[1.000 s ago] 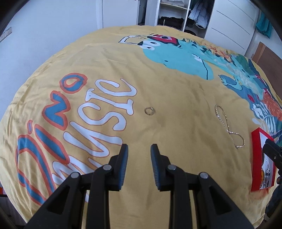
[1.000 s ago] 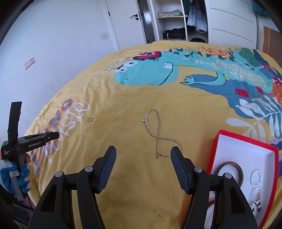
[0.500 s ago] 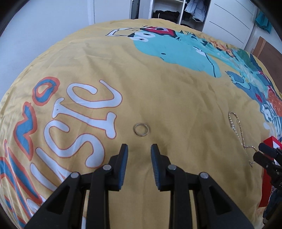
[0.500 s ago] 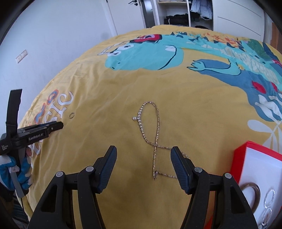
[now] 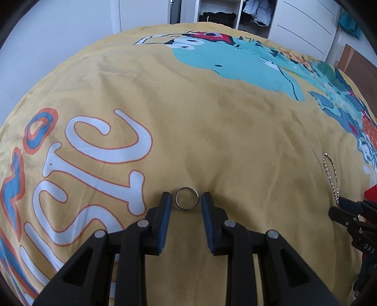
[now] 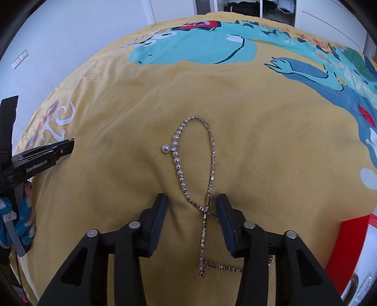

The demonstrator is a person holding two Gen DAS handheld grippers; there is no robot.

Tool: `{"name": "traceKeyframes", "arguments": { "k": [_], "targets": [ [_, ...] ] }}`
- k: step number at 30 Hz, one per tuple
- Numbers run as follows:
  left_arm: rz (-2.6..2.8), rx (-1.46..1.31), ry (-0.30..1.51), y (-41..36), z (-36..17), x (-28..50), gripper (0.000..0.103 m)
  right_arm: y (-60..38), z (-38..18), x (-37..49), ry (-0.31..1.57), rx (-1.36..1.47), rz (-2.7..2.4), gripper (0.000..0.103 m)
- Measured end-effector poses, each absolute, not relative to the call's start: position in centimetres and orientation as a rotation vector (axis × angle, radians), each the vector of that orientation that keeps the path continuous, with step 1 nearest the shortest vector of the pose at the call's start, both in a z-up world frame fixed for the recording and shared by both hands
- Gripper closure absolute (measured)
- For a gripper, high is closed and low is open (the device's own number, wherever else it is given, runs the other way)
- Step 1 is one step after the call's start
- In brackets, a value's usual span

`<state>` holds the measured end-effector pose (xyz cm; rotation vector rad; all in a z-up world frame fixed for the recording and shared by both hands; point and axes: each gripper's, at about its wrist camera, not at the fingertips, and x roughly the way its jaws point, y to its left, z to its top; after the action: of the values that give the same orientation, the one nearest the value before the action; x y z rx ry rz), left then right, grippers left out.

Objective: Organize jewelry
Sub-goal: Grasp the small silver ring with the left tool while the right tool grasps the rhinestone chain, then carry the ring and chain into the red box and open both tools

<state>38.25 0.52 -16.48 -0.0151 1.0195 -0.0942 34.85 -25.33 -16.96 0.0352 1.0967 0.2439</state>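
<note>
silver ring [image 5: 186,198] between parted left claw [image 5: 184,200] tips, necklace [image 6: 204,186] (pearled) inside spread right claw [image 6: 192,202]

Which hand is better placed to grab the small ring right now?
Left. The ring lies on the bedspread between the left tool's open fingers. The right tool is open over the necklace instead.

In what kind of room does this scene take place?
Most likely a bedroom: jewelry lies on a yellow dinosaur bedspread, and behind it stand an open wardrobe with clothes and white drawers.
</note>
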Motion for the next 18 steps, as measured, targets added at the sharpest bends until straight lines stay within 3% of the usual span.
{"name": "traceKeyframes", "arguments": {
  "k": [5,10,18],
  "targets": [
    [-0.100,-0.001,1.008,0.3,-16.5,37.8,0.084,-25.3,-17.1,34.5,1.103,0.067,0.267,0.086],
    [-0.088,0.035,1.002,-0.4,-16.0,37.3,0.084,-25.3,-16.8,33.7,1.095,0.096,0.280,0.098],
    [-0.089,0.028,0.979,-0.3,-14.1,35.5,0.084,-25.3,-14.0,31.0,1.018,0.138,0.308,0.100]
  ]
}}
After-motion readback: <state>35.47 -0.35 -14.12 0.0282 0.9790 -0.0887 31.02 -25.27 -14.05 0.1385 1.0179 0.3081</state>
